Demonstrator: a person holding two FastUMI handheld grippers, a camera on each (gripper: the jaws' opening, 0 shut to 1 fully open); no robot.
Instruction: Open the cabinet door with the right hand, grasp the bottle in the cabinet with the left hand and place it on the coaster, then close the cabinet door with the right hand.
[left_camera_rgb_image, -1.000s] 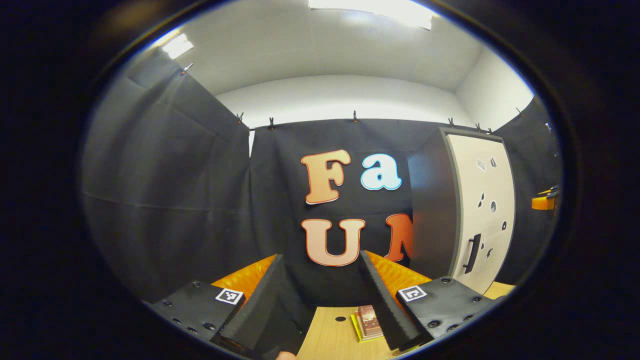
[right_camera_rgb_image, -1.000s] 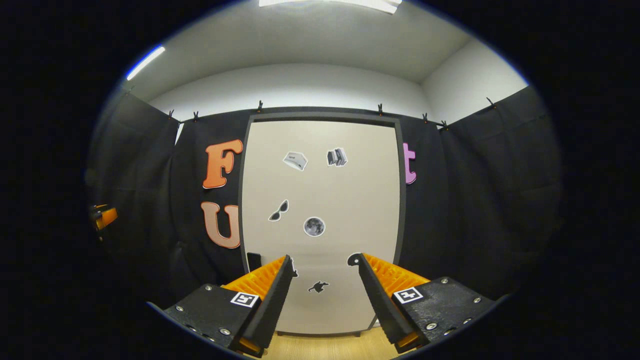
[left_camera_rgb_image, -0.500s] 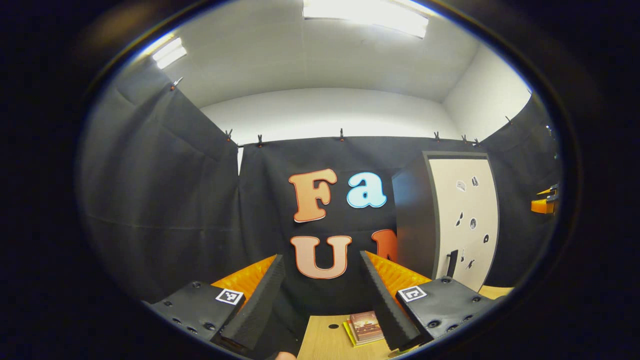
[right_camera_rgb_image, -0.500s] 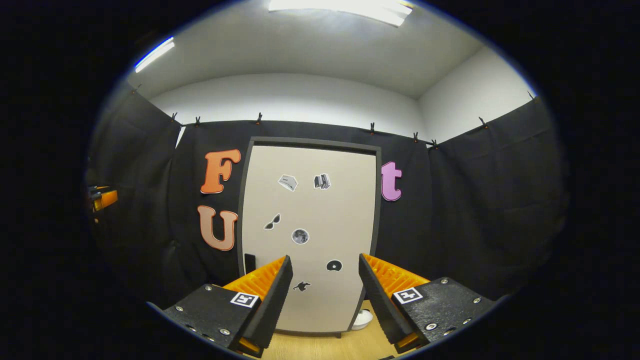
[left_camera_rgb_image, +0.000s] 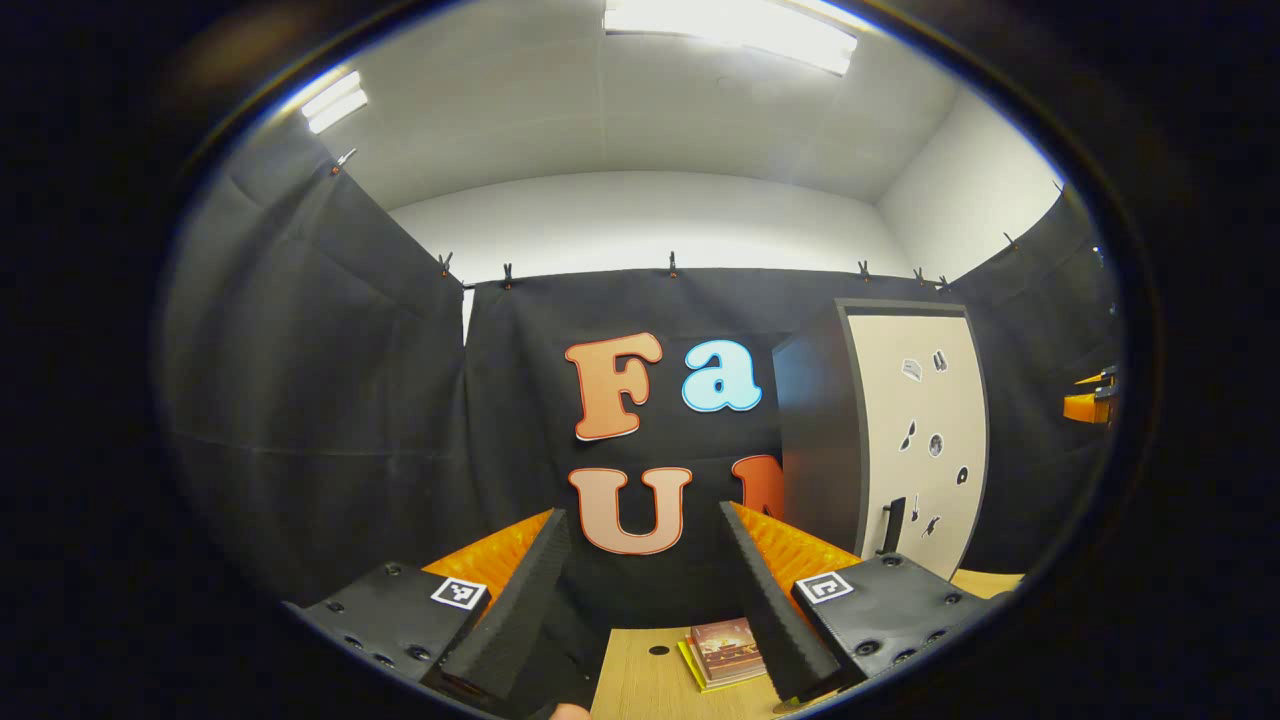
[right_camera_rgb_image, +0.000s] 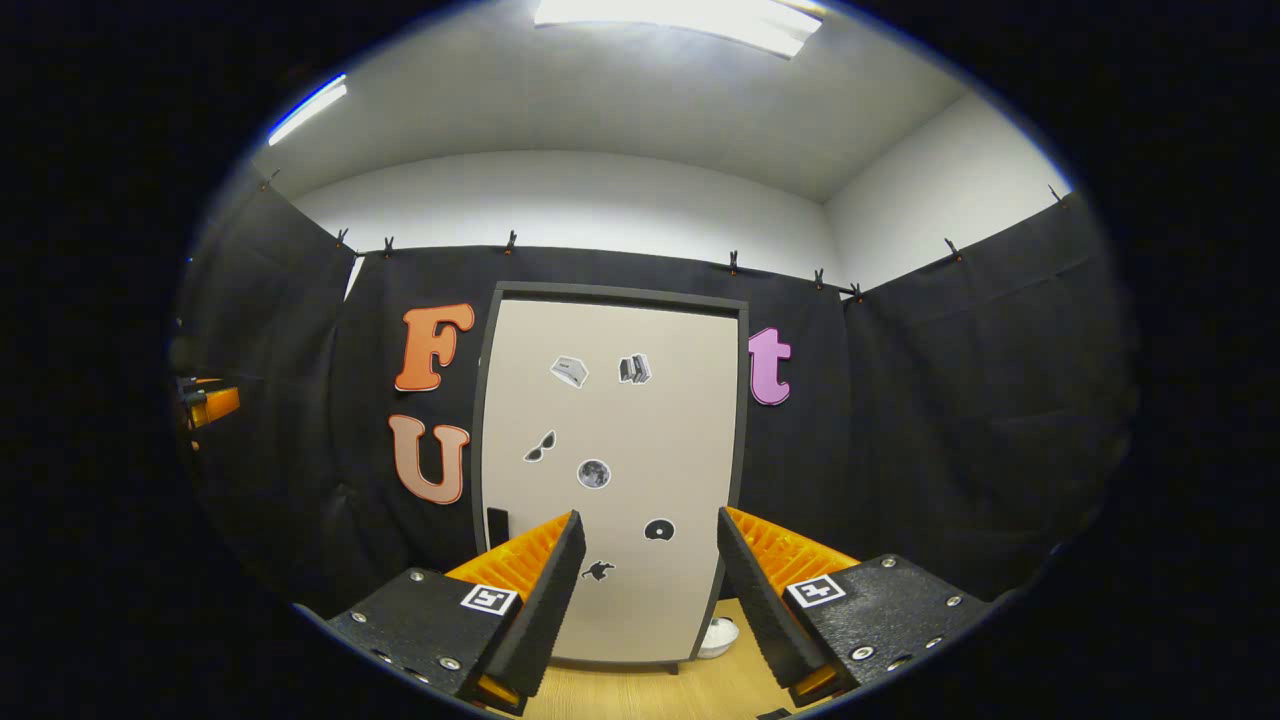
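In the left gripper view our left gripper (left_camera_rgb_image: 640, 590) gapes wide and empty at bottom centre; the closed cabinet door (left_camera_rgb_image: 915, 430) stands right. In the right gripper view our right gripper (right_camera_rgb_image: 645, 590) spreads wide before that door

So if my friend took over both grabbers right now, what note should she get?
Left gripper: open, holding nothing, above the light wooden table, near a small stack of books.
Right gripper: open, holding nothing, facing the tall dark-framed cabinet's beige door, not touching it.
The door is shut; its black handle sits low on the door's left edge. A small white dish sits at the cabinet's right foot.
Done: nothing.
Left: open the door, move the bottle to the coaster, close the door.
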